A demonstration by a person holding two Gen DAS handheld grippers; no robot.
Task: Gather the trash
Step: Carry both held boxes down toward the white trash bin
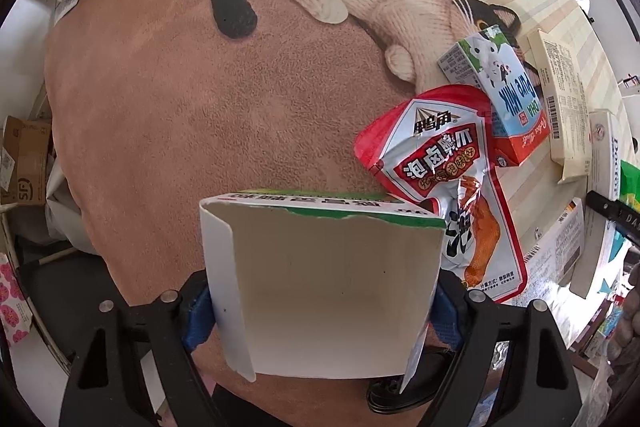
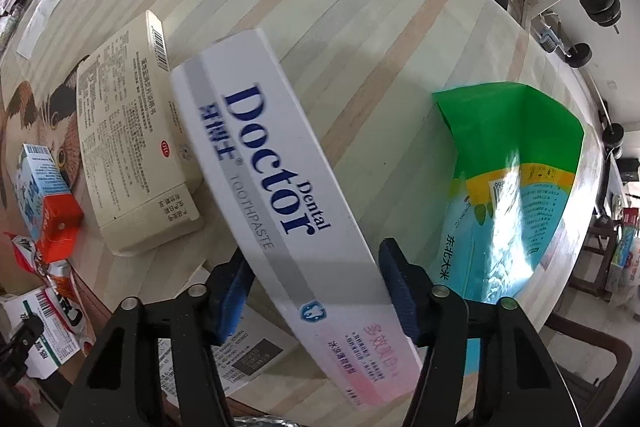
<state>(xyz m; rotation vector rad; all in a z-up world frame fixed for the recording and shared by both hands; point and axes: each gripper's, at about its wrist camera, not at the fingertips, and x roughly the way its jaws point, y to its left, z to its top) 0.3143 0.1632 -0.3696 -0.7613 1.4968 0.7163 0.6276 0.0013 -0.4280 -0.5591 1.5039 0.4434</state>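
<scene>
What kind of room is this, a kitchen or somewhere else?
Probably a lived-in home room, not clearly a kitchen: a cat-print mat covers a striped table, packaging litters it, and barbell weights sit by the wall.

**Desk surface and contents**

Desk [image 2: 360, 7]: pale striped wood, partly covered by a brown cat-print mat [image 1: 160, 99]. On the mat: red snack packet [image 1: 440, 163], milk carton [image 1: 500, 83]. On bare wood toward the right edge: cream box [image 2: 136, 131], green rice bag [image 2: 516, 171].

Each camera rides its tongs, looking forward and down, close over the surface [image 2: 360, 27]; both views share the milk carton [image 1: 496, 95] at 3 o'clock left, 9 o'clock right.
</scene>
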